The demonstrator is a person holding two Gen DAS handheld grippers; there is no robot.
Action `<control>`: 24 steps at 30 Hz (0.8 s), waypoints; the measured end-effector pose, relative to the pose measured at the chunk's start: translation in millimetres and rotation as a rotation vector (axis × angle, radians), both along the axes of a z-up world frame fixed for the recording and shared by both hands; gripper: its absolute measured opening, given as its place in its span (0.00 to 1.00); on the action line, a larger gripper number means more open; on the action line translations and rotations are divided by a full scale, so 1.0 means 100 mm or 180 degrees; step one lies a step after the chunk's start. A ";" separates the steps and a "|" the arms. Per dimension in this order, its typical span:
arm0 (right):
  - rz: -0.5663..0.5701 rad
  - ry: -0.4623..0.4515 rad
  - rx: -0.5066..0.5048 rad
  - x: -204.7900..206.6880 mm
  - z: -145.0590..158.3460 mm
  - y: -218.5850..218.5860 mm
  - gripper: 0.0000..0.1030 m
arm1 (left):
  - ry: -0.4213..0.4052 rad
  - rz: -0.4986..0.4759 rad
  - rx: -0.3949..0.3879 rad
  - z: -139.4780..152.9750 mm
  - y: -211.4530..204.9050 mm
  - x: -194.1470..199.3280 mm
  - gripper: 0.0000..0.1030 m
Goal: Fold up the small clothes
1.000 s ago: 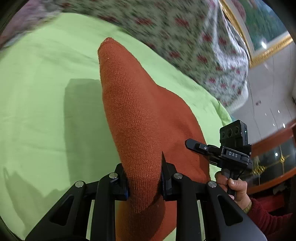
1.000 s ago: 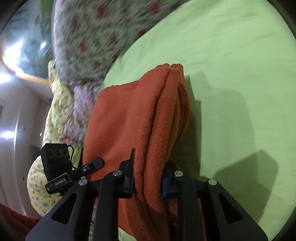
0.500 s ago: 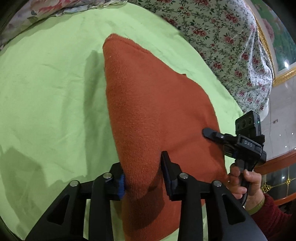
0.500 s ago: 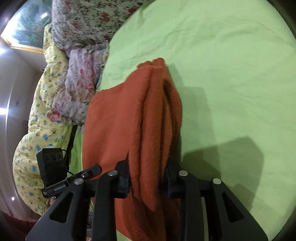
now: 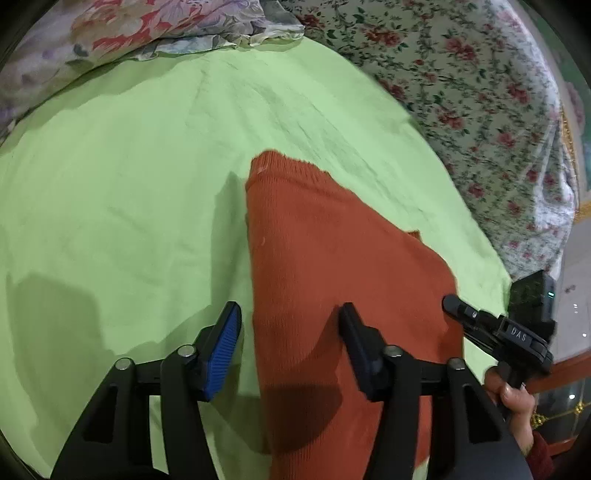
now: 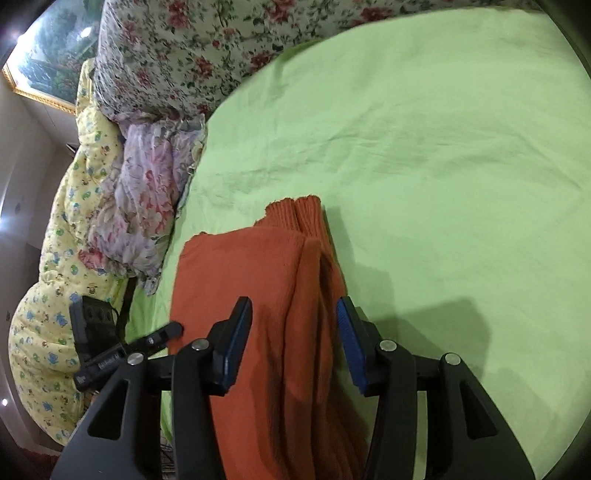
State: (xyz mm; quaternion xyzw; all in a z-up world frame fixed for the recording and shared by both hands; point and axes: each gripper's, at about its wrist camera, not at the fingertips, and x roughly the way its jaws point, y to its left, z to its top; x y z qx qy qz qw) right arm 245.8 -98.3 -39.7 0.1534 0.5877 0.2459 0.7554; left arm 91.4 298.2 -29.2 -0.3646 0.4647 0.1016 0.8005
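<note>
An orange knitted garment (image 5: 332, 258) lies folded lengthwise on the green bedsheet (image 5: 129, 184). My left gripper (image 5: 290, 332) hovers over its near left edge with the jaws opening. One fingertip (image 5: 229, 332) is over bare sheet and the other rests above the cloth, so nothing is pinched. In the right wrist view the garment (image 6: 251, 280) shows its bunched right fold and ribbed hem. My right gripper (image 6: 293, 325) straddles that fold. Its jaws are closing, with the pads still off the cloth. Each gripper also shows in the other's view: right (image 5: 498, 328), left (image 6: 122, 347).
A floral quilt (image 5: 480, 92) is heaped along the far side of the bed, with a flowered pillow (image 5: 110, 29) at the back left. A yellow printed quilt (image 6: 55, 258) and a pale flowered cloth (image 6: 144, 206) lie at the left. A hand (image 5: 513, 398) holds the right gripper.
Both grippers were shut on the lifted garment. Both have let go and their jaws stand apart. The garment has come down flat on the sheet and both hands have moved lower.
</note>
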 end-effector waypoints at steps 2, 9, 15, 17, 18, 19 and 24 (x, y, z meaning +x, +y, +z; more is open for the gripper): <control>0.0006 -0.0039 -0.0004 0.05 0.00 0.06 0.13 | -0.0031 -0.0042 0.0123 0.04 -0.02 0.07 0.32; 0.0024 -0.0265 -0.0269 0.11 -0.07 0.21 0.12 | 0.0156 0.0053 0.0303 -0.17 -0.05 0.12 0.28; -0.0062 -0.0032 -0.0223 0.09 -0.17 0.07 0.20 | 0.0242 -0.0043 0.0502 -0.03 -0.21 0.07 0.36; -0.0061 0.0005 -0.0301 0.00 -0.08 0.03 0.37 | 0.0221 -0.0079 0.0506 0.05 -0.25 -0.05 0.38; -0.0073 0.0010 -0.0320 -0.05 -0.04 0.00 0.38 | 0.0202 -0.0095 0.0500 0.08 -0.28 -0.12 0.40; -0.0096 -0.0018 -0.0299 -0.16 0.05 -0.08 0.39 | 0.0184 -0.0119 0.0481 0.12 -0.32 -0.22 0.41; -0.0209 -0.0076 -0.0121 -0.77 0.32 -0.41 0.39 | 0.0291 -0.0363 0.0425 0.18 -0.67 -0.72 0.48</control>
